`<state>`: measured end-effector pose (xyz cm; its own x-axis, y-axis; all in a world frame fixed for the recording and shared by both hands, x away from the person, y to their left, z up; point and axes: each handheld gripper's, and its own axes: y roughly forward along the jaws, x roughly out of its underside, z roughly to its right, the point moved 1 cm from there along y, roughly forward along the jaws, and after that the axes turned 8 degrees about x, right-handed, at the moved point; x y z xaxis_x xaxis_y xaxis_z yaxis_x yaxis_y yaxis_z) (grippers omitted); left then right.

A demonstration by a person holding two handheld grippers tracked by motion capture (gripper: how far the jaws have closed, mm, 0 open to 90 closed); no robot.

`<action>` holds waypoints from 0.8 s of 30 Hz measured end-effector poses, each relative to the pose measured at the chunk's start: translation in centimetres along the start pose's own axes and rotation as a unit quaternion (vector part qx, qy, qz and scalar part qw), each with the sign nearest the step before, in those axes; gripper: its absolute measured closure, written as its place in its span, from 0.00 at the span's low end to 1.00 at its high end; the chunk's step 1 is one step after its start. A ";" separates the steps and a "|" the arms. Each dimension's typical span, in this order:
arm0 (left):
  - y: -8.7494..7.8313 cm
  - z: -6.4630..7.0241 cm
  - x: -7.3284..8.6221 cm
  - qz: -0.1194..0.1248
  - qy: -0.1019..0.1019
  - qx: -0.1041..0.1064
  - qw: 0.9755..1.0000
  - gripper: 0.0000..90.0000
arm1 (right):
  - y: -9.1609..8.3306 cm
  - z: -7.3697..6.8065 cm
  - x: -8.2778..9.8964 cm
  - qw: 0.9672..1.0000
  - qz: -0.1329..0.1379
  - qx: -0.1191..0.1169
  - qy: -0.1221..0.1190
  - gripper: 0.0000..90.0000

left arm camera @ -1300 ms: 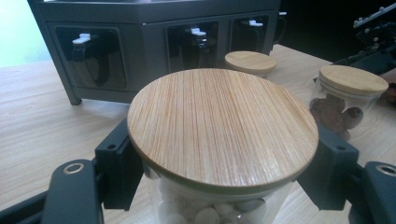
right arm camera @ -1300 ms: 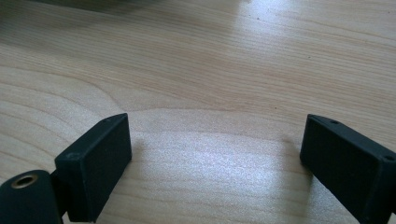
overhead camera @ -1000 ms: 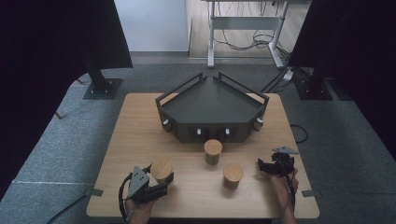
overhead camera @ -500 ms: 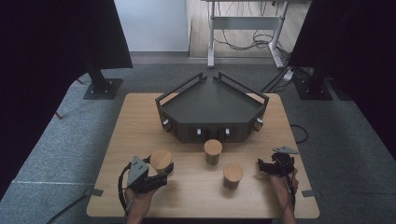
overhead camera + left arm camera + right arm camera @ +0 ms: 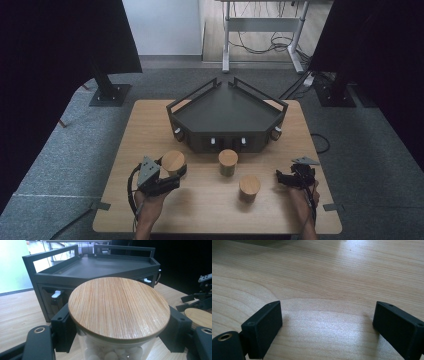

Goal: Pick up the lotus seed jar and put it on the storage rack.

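Note:
A glass jar [image 5: 117,312] with a round bamboo lid and white pellets inside sits between my left gripper's [image 5: 118,335] jaws, which press on its sides just under the lid. In the high view this jar [image 5: 173,161] is at the table's front left, with the left gripper [image 5: 175,172] shut on it. My right gripper [image 5: 281,178] rests near the front right of the table. In its own view the right gripper [image 5: 327,322] stands open over bare wood, nothing between its jaws.
Two more bamboo-lidded jars stand mid-table, one [image 5: 228,161] close to the rack and another [image 5: 249,186] nearer the front. A black angular tray rack [image 5: 227,112] with raised rails and front knobs fills the table's far half. Dark curtains flank the room.
The left gripper has carried its jar away from the front edge toward the black rack. The right gripper and the two other jars have stayed put.

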<state>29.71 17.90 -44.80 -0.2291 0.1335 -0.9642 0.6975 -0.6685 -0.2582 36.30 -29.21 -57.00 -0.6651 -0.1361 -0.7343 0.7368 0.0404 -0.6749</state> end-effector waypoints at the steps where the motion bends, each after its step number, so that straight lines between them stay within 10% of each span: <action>1: 0.0 -0.1 -0.1 0.000 -0.001 0.000 1.000 0.29 | 0.0 0.0 0.0 1.000 0.000 0.000 0.000 0.09; 24: 1.2 -1.8 -1.8 0.010 -0.017 -0.001 1.000 0.29 | 0.0 0.0 0.0 1.000 0.000 0.000 0.000 0.09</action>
<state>32.24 18.18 -43.50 -0.2393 0.0952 -0.9663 0.7027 -0.6698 -0.2400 36.29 -29.21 -57.00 -0.6651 -0.1359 -0.7342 0.7368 0.0404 -0.6749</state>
